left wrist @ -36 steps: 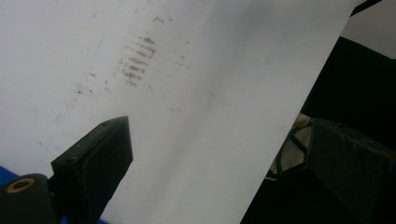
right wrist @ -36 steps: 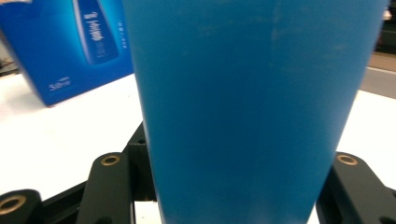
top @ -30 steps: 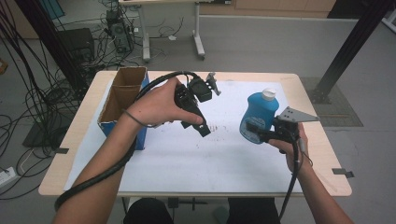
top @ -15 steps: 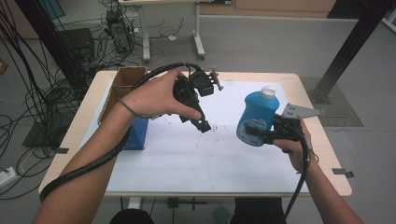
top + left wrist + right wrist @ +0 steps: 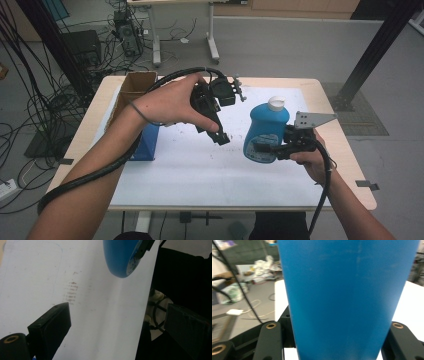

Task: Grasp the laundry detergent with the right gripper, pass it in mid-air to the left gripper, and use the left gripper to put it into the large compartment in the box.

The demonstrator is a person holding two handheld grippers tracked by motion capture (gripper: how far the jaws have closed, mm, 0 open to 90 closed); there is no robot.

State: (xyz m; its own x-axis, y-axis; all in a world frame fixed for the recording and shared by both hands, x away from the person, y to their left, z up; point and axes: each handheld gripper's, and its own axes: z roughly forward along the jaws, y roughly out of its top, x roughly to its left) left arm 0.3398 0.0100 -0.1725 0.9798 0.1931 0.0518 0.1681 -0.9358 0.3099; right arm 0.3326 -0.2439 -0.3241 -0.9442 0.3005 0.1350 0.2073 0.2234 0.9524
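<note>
A blue bottle with a white cap hangs tilted above the right half of the white sheet. My right gripper is shut on its lower body, one jaw on each side; the blue bottle blocks most of the right gripper view. My left gripper is held over the table's middle, to the left of the bottle, pointing down. Its jaws stand wide apart with nothing between them. The bottle's base shows ahead of them.
An open cardboard box stands at the table's back left, with a blue box in front of it. Dark smudges mark the sheet. The table's right edge lies just beyond my right hand.
My right gripper has carried the bottle a little up and to the left, closer to the left gripper. The left gripper has stayed about where it was.
</note>
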